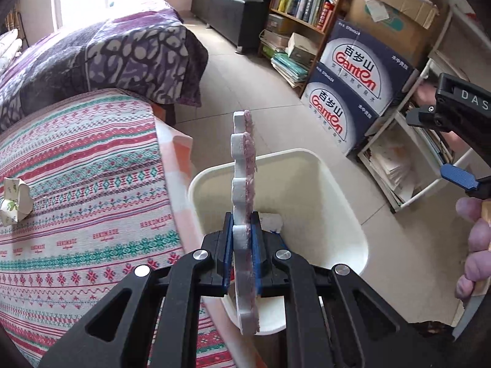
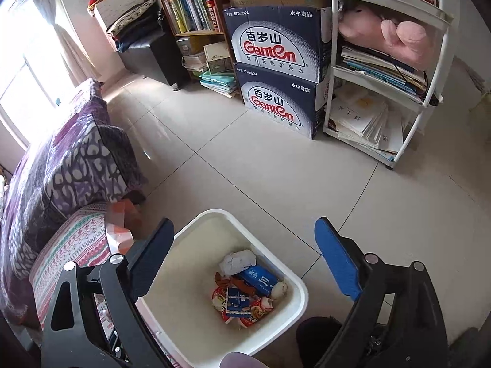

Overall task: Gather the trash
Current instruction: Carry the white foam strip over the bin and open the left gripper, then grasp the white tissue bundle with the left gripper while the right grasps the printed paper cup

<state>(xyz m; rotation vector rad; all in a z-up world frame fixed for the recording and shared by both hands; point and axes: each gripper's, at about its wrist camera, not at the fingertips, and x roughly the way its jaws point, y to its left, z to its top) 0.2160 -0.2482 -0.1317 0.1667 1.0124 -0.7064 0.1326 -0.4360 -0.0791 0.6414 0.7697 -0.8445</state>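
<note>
Foam piece [image 1: 244,214], white with a pink fuzzy face, sits clamped edge-up in the left hand-held gripper [image 1: 244,245], hanging over the white bin [image 1: 343,202] beside the desk [image 1: 92,199]. Right hand-held gripper [image 2: 245,263] hovers over the same bin with jaws wide apart, nothing between them. Bin already holds wrappers and a crumpled tissue [image 2: 237,260]. Step looks like the drop-off: next, open the left jaws above the bin. Crumpled paper cup [image 1: 13,202] on the desk probably comes after.
</note>
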